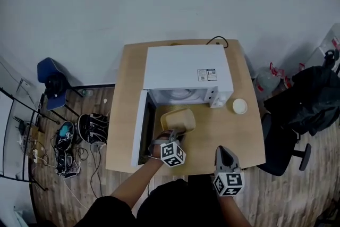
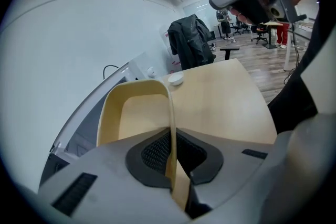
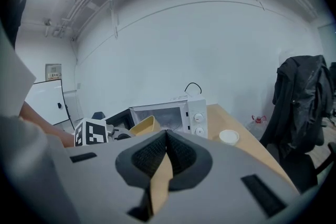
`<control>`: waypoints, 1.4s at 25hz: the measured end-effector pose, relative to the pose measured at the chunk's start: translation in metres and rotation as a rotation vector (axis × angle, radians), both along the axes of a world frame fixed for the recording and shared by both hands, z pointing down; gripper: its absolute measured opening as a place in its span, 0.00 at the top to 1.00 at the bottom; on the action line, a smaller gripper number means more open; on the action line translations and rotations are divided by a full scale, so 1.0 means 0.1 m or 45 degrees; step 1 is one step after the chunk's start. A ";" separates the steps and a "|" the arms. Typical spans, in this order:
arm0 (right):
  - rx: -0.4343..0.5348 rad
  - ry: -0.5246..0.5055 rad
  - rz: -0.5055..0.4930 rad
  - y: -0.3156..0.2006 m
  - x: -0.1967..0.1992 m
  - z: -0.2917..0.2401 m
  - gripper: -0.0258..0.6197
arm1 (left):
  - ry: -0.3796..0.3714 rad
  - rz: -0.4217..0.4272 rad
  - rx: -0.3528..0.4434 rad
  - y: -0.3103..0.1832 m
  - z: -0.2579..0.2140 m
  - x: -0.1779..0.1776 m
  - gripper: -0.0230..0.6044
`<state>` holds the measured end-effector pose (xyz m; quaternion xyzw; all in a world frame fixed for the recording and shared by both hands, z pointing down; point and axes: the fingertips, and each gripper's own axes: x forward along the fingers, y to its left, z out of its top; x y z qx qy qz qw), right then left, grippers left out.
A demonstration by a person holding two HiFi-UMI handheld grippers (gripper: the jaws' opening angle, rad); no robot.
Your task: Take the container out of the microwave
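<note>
Okay, on the head view my left gripper (image 1: 175, 134) is clamped tight on the cream container (image 1: 178, 118), and the container sits just outside the white microwave (image 1: 186, 69), right in front of its open mouth and above the wooden table (image 1: 234, 135). The microwave door (image 1: 139, 127) is swung wide to the left, beside the container. From the left gripper view, the 2 pads are pressed together on the thin near wall of the container (image 2: 136, 113), with the rim running straight up between them at the left gripper (image 2: 171, 157), and the empty cream interior opens away from me. I cannot tell whether the container's base touches the table. My right gripper (image 1: 223, 154) sits near the front edge of the table, well apart from the container. In its own view the right gripper (image 3: 165, 152) has its jaws closed on each other, nothing between them, and it looks at the microwave (image 3: 173, 113), with the container (image 3: 144, 125) tilted in front of the opening. A small white disc (image 1: 239, 106) lies on the table just right of the microwave. A black chair (image 1: 305, 103) draped with dark clothing stands off the table's right side.
</note>
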<state>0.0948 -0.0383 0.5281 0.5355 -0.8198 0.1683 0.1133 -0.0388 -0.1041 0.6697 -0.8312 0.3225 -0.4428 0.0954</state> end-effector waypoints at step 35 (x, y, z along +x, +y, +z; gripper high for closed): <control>-0.099 0.124 -0.101 1.22 1.34 0.05 0.87 | 0.631 -0.025 -0.034 0.31 0.05 0.86 0.94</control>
